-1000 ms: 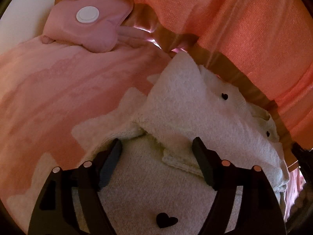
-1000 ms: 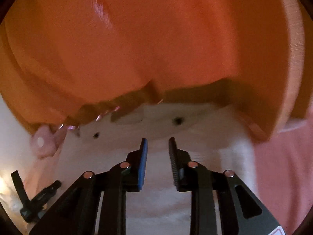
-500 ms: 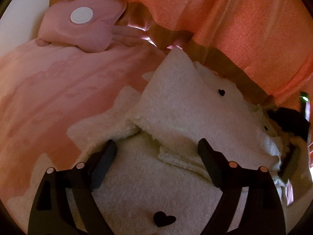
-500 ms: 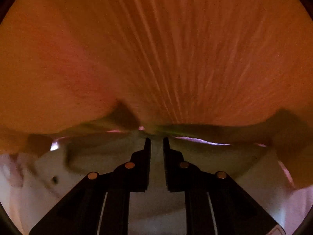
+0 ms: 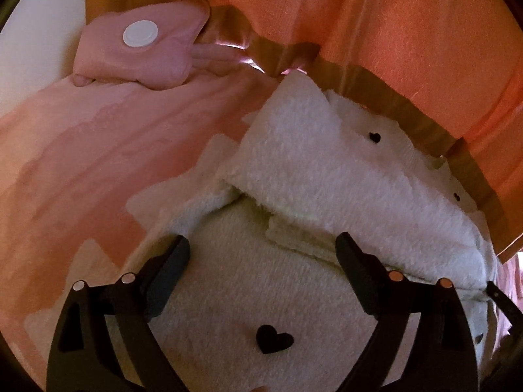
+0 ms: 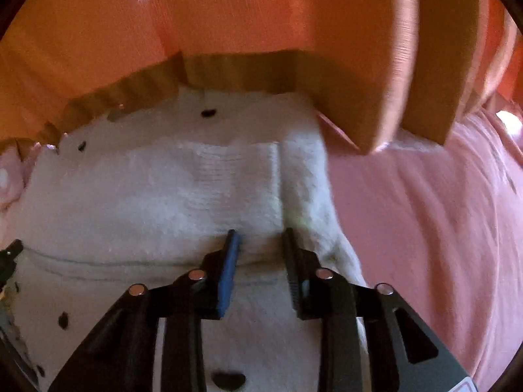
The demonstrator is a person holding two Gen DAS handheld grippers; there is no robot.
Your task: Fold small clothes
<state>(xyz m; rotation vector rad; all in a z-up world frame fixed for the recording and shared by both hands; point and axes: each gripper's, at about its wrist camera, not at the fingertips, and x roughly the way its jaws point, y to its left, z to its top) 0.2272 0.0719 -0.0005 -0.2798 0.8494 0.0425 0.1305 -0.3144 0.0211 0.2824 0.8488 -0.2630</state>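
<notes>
The white top lies right under both grippers, its folded edge running across, with the left gripper spread wide and the right gripper partly apart and holding nothing.

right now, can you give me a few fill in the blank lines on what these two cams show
1. The fluffy white garment is dotted with small black ____.
2. The left tongs stand wide ____ over the garment, gripping nothing.
3. The round white disc sits on a ____ cushion.
4. The cloth hanging behind the garment is ____.

Missing words: hearts; open; pink; orange
</notes>
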